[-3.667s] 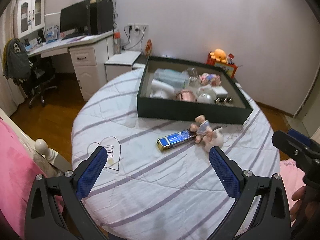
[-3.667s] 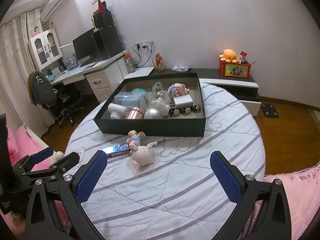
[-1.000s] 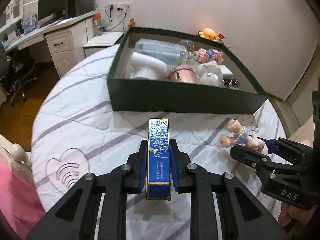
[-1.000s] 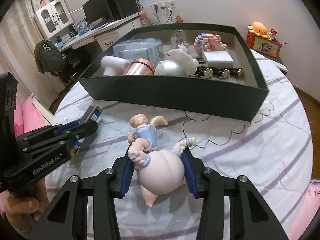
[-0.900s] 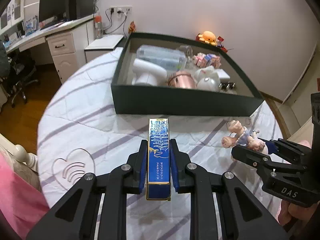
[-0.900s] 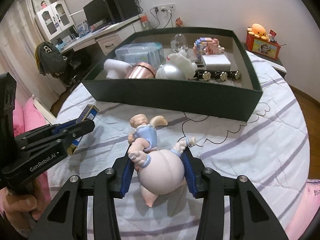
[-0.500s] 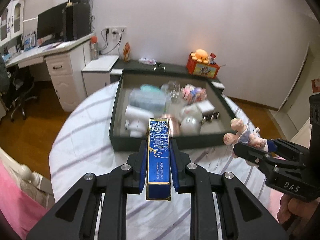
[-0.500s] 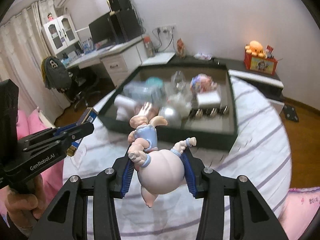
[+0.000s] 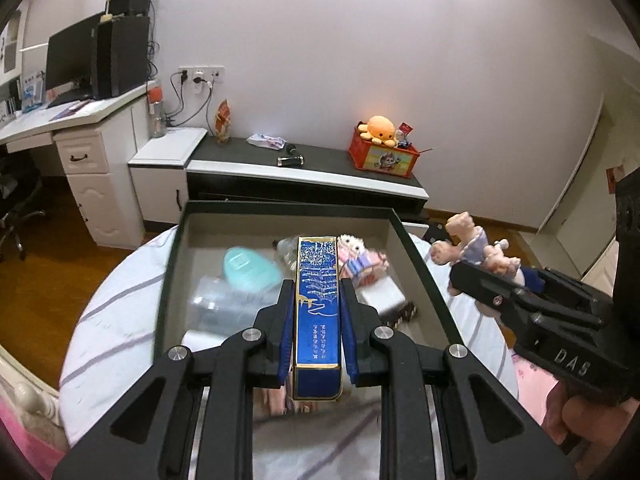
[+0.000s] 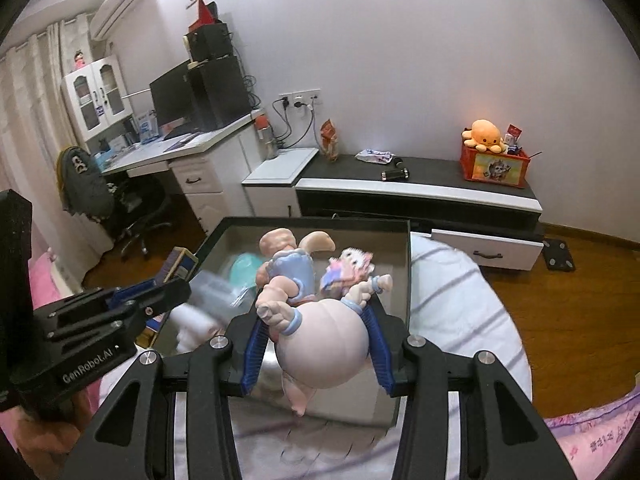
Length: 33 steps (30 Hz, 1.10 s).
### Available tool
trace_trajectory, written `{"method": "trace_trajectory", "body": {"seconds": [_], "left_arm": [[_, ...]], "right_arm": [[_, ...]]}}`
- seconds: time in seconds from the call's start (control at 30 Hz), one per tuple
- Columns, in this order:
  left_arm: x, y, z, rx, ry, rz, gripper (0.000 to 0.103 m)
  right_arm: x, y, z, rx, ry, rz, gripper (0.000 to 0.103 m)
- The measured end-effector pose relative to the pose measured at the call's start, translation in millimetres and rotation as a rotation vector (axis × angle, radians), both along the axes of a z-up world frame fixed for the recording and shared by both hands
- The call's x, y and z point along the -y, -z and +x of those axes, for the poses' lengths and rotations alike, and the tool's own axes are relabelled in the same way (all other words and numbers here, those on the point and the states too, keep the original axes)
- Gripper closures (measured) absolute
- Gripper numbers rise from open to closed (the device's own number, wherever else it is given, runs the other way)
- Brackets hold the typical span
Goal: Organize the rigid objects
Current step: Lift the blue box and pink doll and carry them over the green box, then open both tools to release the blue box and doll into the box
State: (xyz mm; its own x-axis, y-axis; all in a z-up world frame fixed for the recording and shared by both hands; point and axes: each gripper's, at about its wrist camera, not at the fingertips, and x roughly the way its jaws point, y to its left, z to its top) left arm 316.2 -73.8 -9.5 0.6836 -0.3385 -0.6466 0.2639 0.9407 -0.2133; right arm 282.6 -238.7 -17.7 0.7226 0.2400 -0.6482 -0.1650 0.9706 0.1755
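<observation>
My left gripper [image 9: 317,292] is shut on a long blue box with gold edging [image 9: 317,312] and holds it in the air above the dark green storage box [image 9: 168,276]. My right gripper [image 10: 316,320] is shut on a pink pig figurine in blue clothes [image 10: 320,336], also held above the storage box [image 10: 408,280]. The pig [image 9: 468,248] and the right gripper [image 9: 532,312] show at the right of the left wrist view. The blue box [image 10: 176,266] and left gripper [image 10: 116,312] show at the left of the right wrist view.
The storage box holds a teal case [image 9: 248,268], a clear container [image 9: 224,304], a pink-and-white toy [image 9: 360,260] and a white box [image 9: 380,296]. It rests on a round bed with a striped white quilt [image 9: 116,320]. A low TV cabinet [image 10: 420,192] and desk [image 10: 188,152] stand behind.
Both grippers have lifted their objects off the quilt and moved forward, from in front of the storage box to above it. Both stay shut on their loads.
</observation>
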Motion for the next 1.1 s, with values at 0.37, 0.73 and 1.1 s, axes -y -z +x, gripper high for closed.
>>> {"method": "trace_trajectory", "body": {"seconds": [0.37, 0.73, 1.1], "left_arm": [[32.7, 52.3, 67.2, -0.112, 0.026, -0.027, 0.083], [23.0, 62.5, 72.2, -0.111, -0.061, 0.02, 0.026], [-24.3, 32.4, 21.8, -0.03, -0.195, 0.073, 0.0]], "right_arm": [[15.6, 48.7, 56.6, -0.1, 0.039, 0.012, 0.057], [18.9, 63.3, 63.1, -0.126, 0.059, 0.016, 0.04], [19.3, 43.8, 37.0, -0.083, 0.094, 0.085, 0.0]]}}
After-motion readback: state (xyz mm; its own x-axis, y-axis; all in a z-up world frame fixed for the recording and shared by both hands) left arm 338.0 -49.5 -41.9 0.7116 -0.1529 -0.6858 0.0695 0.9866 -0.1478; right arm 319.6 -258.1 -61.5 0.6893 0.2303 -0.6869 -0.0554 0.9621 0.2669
